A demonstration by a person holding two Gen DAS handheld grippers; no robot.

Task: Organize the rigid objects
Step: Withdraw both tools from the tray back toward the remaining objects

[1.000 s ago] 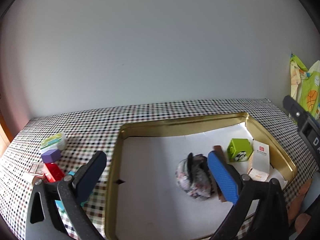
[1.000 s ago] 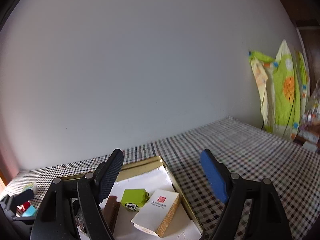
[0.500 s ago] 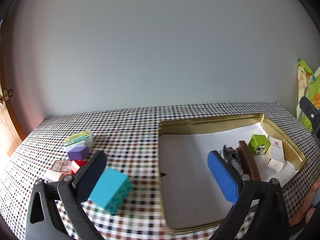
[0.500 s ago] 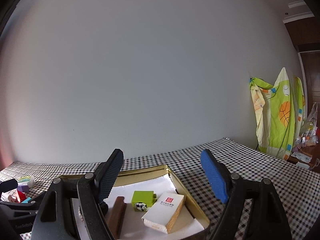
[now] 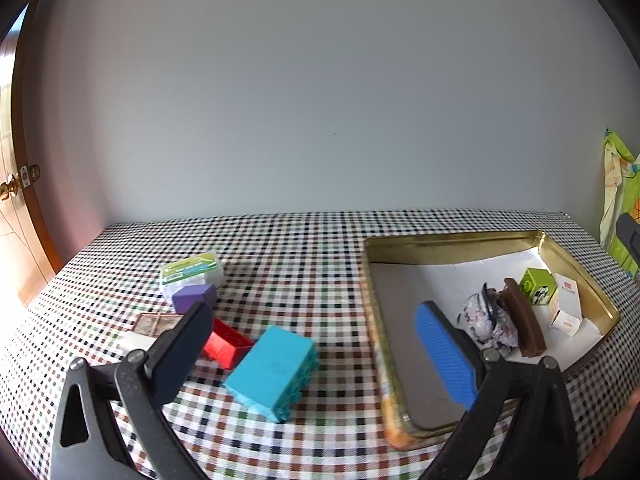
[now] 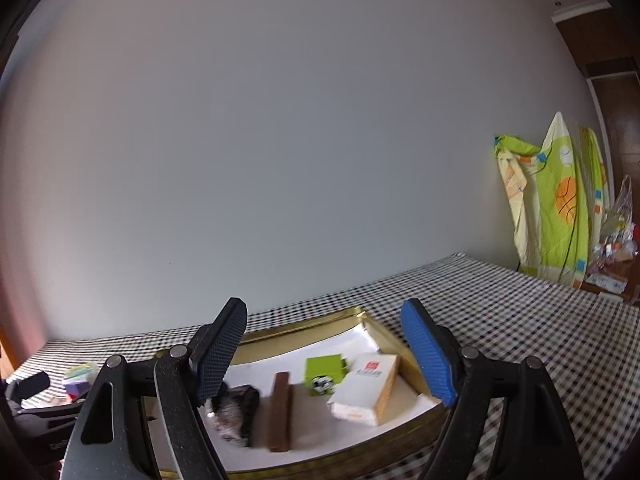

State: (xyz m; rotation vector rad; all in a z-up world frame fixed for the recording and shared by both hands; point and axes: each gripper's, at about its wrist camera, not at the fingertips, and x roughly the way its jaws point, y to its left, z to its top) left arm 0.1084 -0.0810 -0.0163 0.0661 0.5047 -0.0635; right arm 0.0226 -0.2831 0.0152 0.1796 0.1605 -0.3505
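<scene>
The left gripper (image 5: 312,350) has its 2 fingers spread, pinching nothing; a turquoise studded plastic building block (image 5: 274,372) lies on the checked tablecloth (image 5: 304,264) between them, touching neither, with a red plastic block (image 5: 226,346) just beside the dark finger. The right gripper (image 6: 324,354) also stands spread and empty above the shallow gold metal tray (image 6: 304,326), where a green cube (image 6: 325,374) and a white rectangular box (image 6: 366,388) lie between its fingers.

No text is legible; the white box (image 6: 366,389) carries a red square mark with unreadable print beneath. The green-topped pack (image 5: 191,273) shows lettering too small to read.
</scene>
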